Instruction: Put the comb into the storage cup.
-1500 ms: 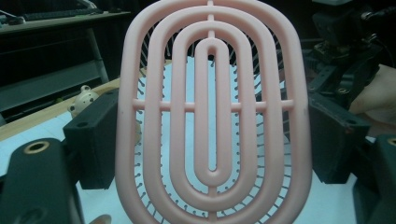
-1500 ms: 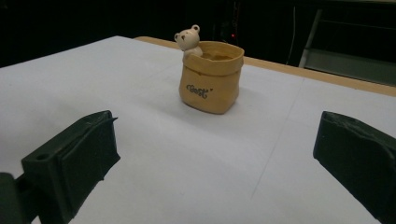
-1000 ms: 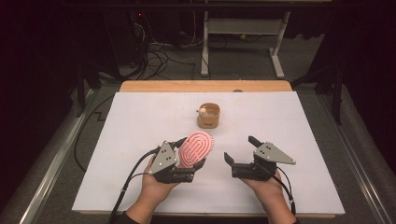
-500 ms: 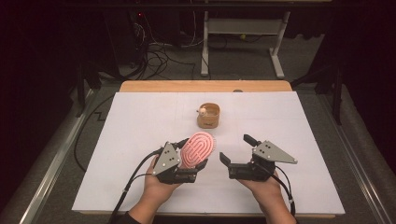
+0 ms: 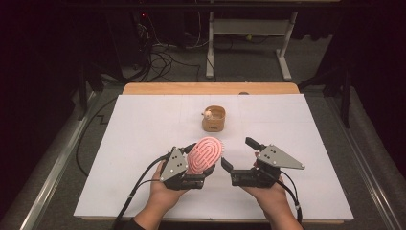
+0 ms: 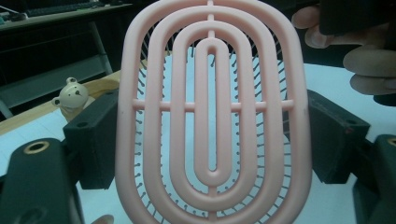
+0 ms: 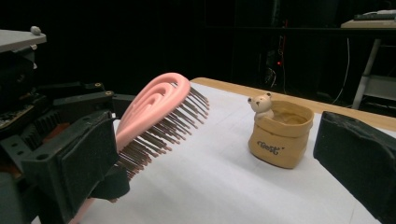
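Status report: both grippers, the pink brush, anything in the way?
Left gripper shut on pink brush, held off table. Right gripper open, empty. Bear cup beyond, apart.

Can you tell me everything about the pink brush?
The pink brush looks like plastic. Its oval head is made of rings, one inside another, joined by little crossbars, with gaps you can see through. Thin dark bristles stick out of its far side, toward the white table. It stands up tilted, lifted above the table, squeezed at its two edges by the left gripper. Its handle is hidden.
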Demonstrator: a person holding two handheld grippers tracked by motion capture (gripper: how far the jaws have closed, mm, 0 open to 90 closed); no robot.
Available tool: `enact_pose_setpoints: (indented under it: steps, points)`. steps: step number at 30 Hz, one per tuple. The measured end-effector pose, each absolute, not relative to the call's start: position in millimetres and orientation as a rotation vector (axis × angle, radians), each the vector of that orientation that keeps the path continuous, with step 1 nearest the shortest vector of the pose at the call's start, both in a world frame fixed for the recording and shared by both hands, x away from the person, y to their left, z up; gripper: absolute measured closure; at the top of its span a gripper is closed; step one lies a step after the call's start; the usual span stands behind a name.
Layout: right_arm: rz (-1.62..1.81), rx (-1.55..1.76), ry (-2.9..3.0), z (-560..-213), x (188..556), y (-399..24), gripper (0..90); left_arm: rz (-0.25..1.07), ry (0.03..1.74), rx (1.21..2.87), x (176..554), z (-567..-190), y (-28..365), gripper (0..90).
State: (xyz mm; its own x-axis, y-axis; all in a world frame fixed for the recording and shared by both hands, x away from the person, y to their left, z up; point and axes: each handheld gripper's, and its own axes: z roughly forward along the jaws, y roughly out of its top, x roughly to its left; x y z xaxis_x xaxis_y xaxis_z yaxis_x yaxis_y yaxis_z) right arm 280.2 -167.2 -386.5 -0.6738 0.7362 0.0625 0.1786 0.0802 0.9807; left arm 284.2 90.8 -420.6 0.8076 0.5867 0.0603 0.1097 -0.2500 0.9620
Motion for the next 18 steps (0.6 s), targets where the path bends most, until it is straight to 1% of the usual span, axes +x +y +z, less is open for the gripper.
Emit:
enact_pose_setpoints:
  steps: [18]
  points:
    - [1.663,0.891,1.965,-387.7,279.4,-153.4,0.1,0.489,0.513,1.800,279.4,-422.3,79.3,18.2]
